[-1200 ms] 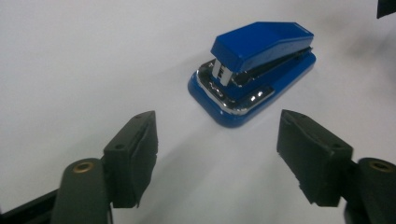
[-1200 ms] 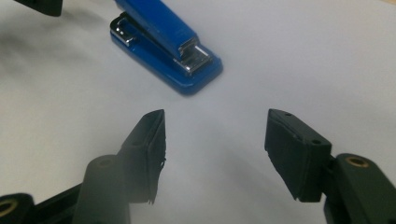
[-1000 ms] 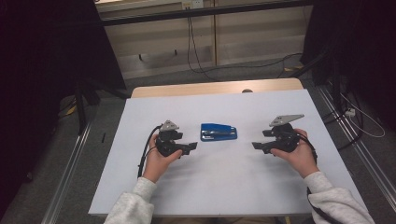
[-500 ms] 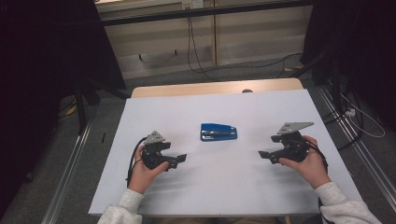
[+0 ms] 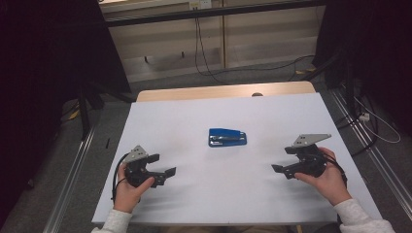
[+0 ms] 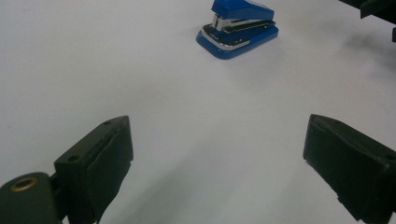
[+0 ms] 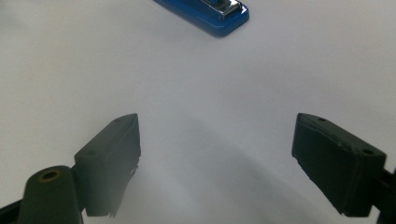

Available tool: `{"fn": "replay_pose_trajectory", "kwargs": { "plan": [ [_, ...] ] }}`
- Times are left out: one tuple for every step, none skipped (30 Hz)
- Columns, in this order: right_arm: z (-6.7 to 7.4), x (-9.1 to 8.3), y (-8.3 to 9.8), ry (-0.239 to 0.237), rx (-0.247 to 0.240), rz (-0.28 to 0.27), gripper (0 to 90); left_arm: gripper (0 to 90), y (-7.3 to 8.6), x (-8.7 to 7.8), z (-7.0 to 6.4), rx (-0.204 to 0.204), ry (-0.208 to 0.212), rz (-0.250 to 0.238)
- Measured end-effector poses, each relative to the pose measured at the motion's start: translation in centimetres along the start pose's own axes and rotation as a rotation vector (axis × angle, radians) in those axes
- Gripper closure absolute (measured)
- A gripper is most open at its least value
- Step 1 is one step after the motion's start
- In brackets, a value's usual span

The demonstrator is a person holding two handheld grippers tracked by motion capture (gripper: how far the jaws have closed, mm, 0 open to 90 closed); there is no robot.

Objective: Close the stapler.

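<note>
- The blue stapler lies flat near the middle of the white bench, closed, and nothing touches it.
- The left gripper is near the front left of the bench, well apart from the stapler. Its jaws stand wide, with nothing between them.
- The right gripper is at the front right, also well apart from the stapler. Its jaws are wide too and hold nothing.
- In the left gripper view the stapler is far ahead, toward the top. In the right gripper view only one end of the stapler shows at the top edge.
- I judge that no grasp is in hand now; both grippers wait away from the stapler.
- The next move probably calls for one gripper to go forward to the stapler, keep the jaws wide, and close across its narrow sides.
</note>
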State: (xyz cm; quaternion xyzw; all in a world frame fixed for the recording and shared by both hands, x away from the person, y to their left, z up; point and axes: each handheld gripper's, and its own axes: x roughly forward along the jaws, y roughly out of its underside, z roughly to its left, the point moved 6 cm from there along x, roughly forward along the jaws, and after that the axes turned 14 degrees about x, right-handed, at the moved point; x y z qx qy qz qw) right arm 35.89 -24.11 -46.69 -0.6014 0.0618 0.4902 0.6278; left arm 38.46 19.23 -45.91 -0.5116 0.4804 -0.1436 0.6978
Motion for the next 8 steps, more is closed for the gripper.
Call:
{"fn": "replay_pose_trajectory", "kwargs": {
  "plan": [
    [0.01, -0.08, 0.08, 0.001, 0.002, 0.002, 15.2, 8.2, 0.14, -0.24, -0.03, 0.001, 0.008, -0.003],
    [0.04, -0.14, 0.15, -0.001, 0.001, 0.003, 15.2, 8.2, 0.28, -0.42, 0.00, 0.007, 0.007, -0.002],
    [0.05, -0.18, 0.23, -0.004, 0.000, 0.005, 15.2, 8.2, 0.40, -0.60, 0.07, 0.010, 0.004, 0.000],
    [0.07, -0.23, 0.30, -0.004, 0.001, 0.007, 15.2, 8.1, 0.45, -0.71, 0.08, 0.004, 0.005, -0.002],
    [0.11, -0.25, 0.34, -0.007, -0.001, 0.006, 15.2, 8.1, 0.44, -0.77, 0.11, 0.003, 0.004, -0.005],
    [0.13, -0.27, 0.36, -0.008, -0.002, 0.006, 15.2, 8.1, 0.40, -0.77, 0.14, 0.001, 0.001, -0.011],
    [0.13, -0.27, 0.37, -0.005, -0.001, 0.008, 15.2, 8.0, 0.30, -0.75, 0.12, -0.004, 0.000, -0.019],
    [0.12, -0.27, 0.36, -0.004, -0.003, 0.007, 15.2, 8.0, 0.27, -0.74, 0.13, -0.003, 0.000, -0.019]
  ]
}}
